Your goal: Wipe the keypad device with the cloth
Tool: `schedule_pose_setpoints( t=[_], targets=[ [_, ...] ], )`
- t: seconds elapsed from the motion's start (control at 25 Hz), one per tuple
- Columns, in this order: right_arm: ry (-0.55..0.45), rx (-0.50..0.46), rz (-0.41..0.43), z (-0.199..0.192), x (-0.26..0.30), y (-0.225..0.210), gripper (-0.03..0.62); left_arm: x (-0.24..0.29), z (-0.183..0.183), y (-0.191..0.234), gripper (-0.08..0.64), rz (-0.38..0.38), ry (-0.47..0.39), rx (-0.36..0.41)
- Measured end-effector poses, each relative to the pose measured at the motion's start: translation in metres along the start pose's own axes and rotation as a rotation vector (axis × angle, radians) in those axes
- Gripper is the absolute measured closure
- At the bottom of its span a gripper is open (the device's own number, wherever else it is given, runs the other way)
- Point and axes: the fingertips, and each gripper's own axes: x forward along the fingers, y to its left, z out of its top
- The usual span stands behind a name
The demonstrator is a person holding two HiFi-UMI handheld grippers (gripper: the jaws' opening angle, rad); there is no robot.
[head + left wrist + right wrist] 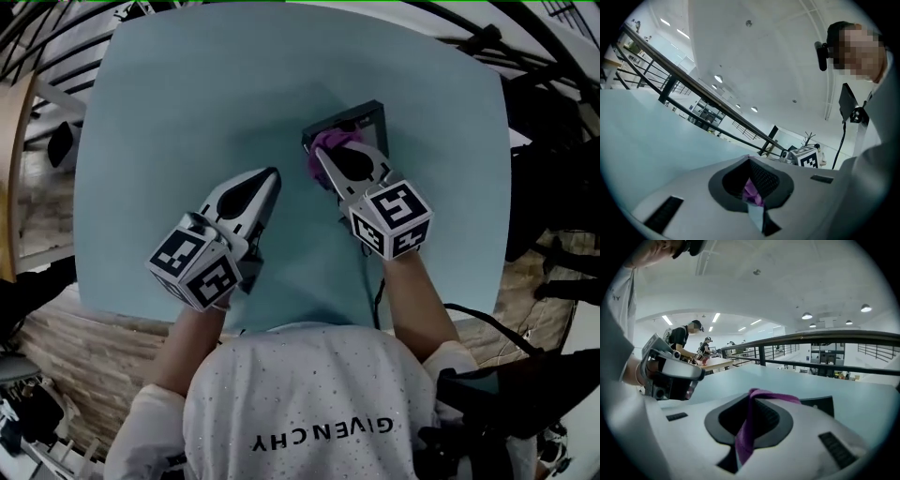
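Observation:
The keypad device (364,118) is a dark slab on the pale blue table (187,103), right of centre. A purple cloth (330,142) lies bunched on its near left corner, and my right gripper (320,151) is shut on it. In the right gripper view the cloth (746,430) hangs as a strip between the closed jaws of that gripper (752,392), with a corner of the device (819,404) just past them. My left gripper (273,172) hovers over bare table left of the device, jaws shut. In its own view the left gripper (749,158) shows a purple sliver in the slit between its jaws.
A black cable (378,292) runs from the device toward the table's near edge. Dark railings (825,338) border the table's far side. People (688,341) work at another table far behind. The table edges drop to a wooden floor (84,347).

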Motion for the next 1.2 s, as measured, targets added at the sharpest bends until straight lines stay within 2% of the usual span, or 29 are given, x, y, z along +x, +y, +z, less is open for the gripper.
schedule_pose_setpoints(
  t=[0.08,0.2,0.32,0.52,0.72,1.0,1.2],
  targets=[
    [0.001,0.009,-0.014,-0.003,-0.004,-0.012,0.568,-0.005,0.003,-0.006,0.555,0.035,-0.026,-0.01],
    [-0.011,0.072,-0.006,-0.003,-0.011,-0.033,0.568,-0.012,0.006,-0.017,0.555,0.097,-0.066,-0.027],
    [-0.038,0.133,-0.002,-0.005,-0.024,-0.059,0.568,-0.014,0.001,-0.032,0.555,0.147,-0.07,-0.028],
    [-0.065,0.15,-0.026,-0.015,-0.029,-0.089,0.568,-0.03,-0.017,-0.039,0.555,0.218,-0.082,-0.046],
    [-0.107,0.202,-0.022,-0.016,-0.033,-0.109,0.568,-0.047,-0.027,-0.05,0.554,0.306,-0.085,-0.03],
    [-0.168,0.259,-0.044,-0.02,-0.038,-0.136,0.568,-0.065,-0.033,-0.056,0.554,0.348,-0.176,-0.139],
    [-0.192,0.296,-0.056,-0.026,-0.035,-0.143,0.568,-0.074,-0.037,-0.06,0.555,0.372,-0.187,-0.11]
  ],
)
